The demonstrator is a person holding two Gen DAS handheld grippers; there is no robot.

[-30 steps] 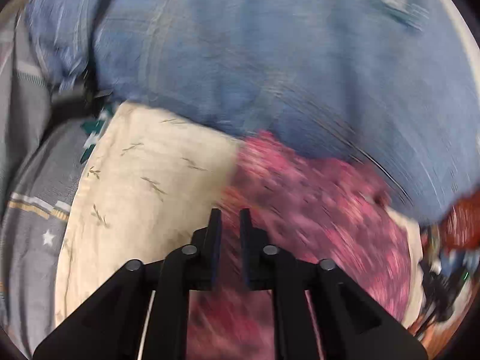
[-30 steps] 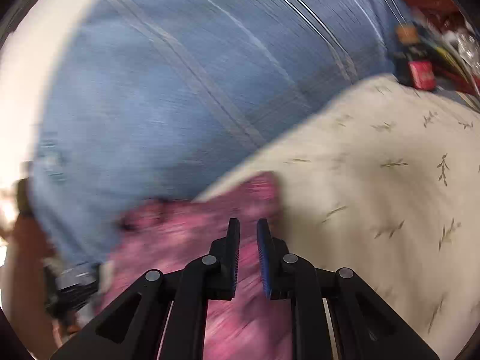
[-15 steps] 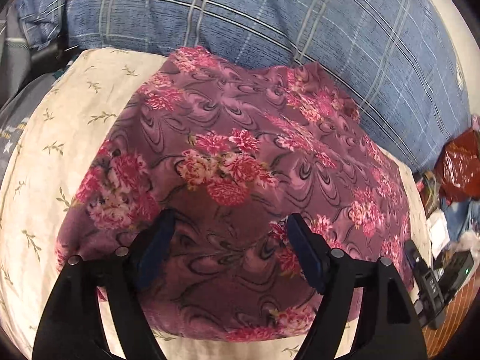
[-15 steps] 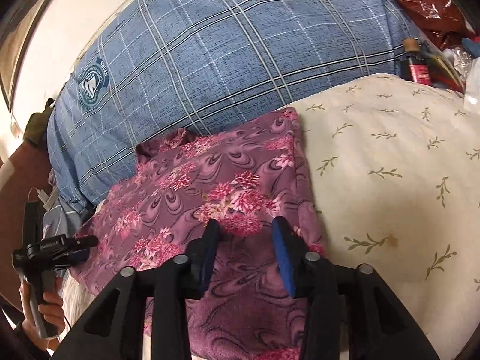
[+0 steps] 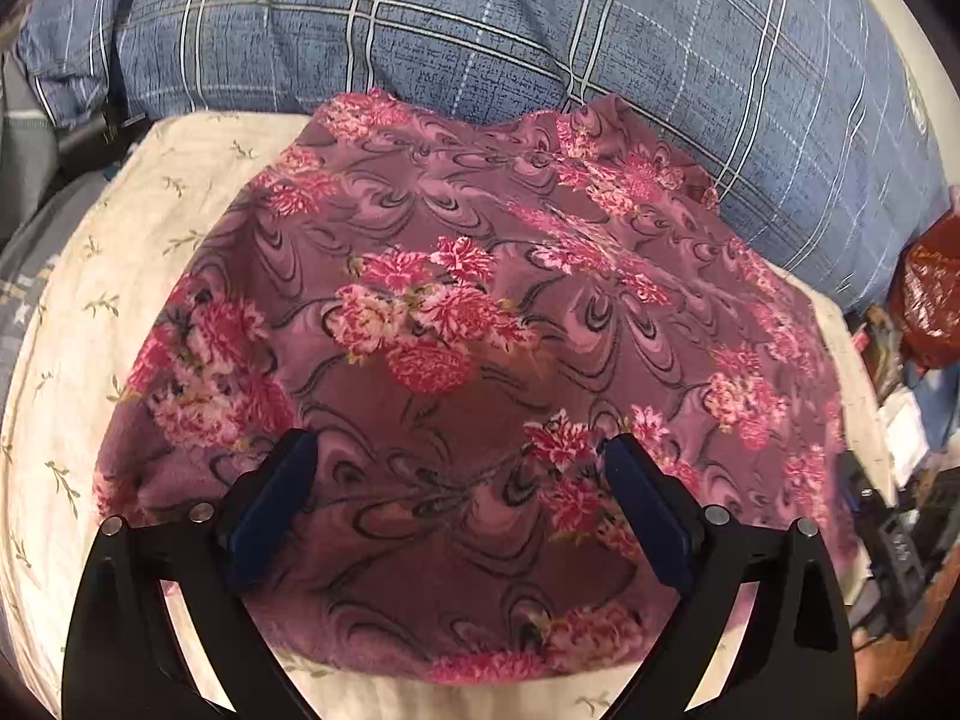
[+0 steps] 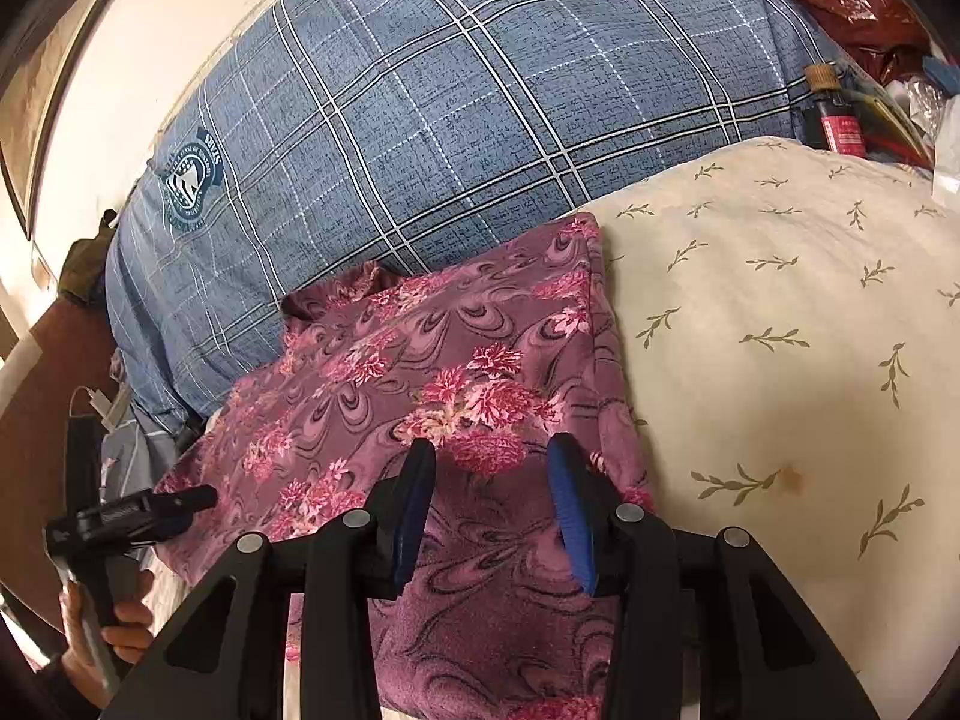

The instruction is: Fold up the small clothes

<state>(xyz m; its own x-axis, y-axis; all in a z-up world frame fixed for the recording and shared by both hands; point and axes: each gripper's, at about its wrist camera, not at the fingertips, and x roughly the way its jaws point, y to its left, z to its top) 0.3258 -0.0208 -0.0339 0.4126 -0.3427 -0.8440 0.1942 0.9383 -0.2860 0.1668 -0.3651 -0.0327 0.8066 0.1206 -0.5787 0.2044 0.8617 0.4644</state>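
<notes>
A purple garment with pink flowers (image 5: 480,312) lies folded flat on a cream leaf-print cushion (image 5: 90,324). My left gripper (image 5: 456,444) hovers over the garment's near part. Its jaws are opening wide, and nothing is pinched between the blue pads (image 5: 270,504). In the right wrist view the same garment (image 6: 432,372) lies along the left side of the cushion (image 6: 780,330). My right gripper (image 6: 492,450) stands partly open above the garment's near right edge, its pads clear of the fabric.
A blue plaid pillow (image 5: 540,30) rises behind the garment. Bottles and red bags (image 6: 840,126) crowd the far right. A person's hand (image 6: 129,630) holds the left tool at the lower left of the right wrist view. Grey bedding (image 5: 24,276) lies to the left.
Both grippers were shut a second ago and have opened, the left far wider. The views have steadied, and the garment now lies spread flat below them.
</notes>
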